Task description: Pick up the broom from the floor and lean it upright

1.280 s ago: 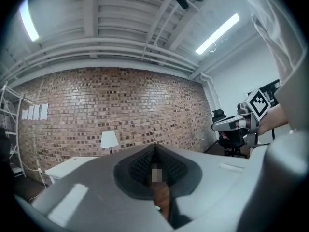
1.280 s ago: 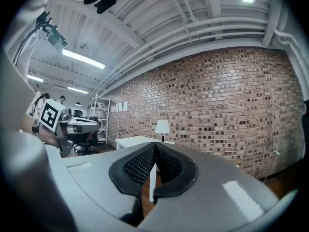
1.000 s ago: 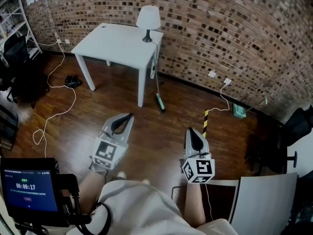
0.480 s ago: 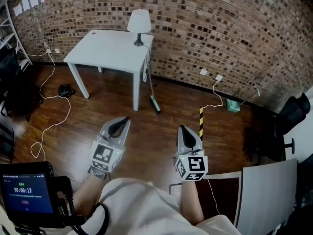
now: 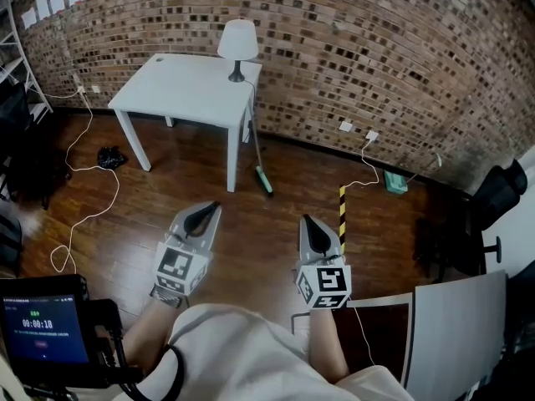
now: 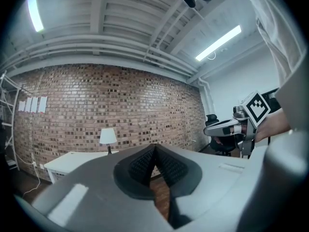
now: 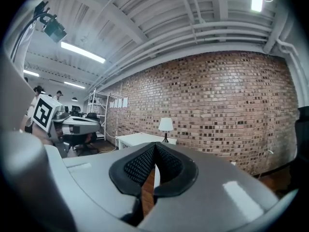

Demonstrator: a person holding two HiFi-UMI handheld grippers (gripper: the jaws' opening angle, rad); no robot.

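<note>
At twelve o'clock from the person, the thin-handled broom with the green head (image 5: 264,180) is standing steeply. Its head is resting on the dark wooden floor (image 5: 251,232) and its handle appears to be leaning against the right edge of the white square table (image 5: 188,90). Toward six o'clock, well apart from the broom, the left gripper (image 5: 209,210) and right gripper (image 5: 308,222) are hovering, each with its jaws pressed together on nothing. The lean is looking precarious: the head could be sliding out on the smooth boards, or a knock to the table could be toppling the broom.
</note>
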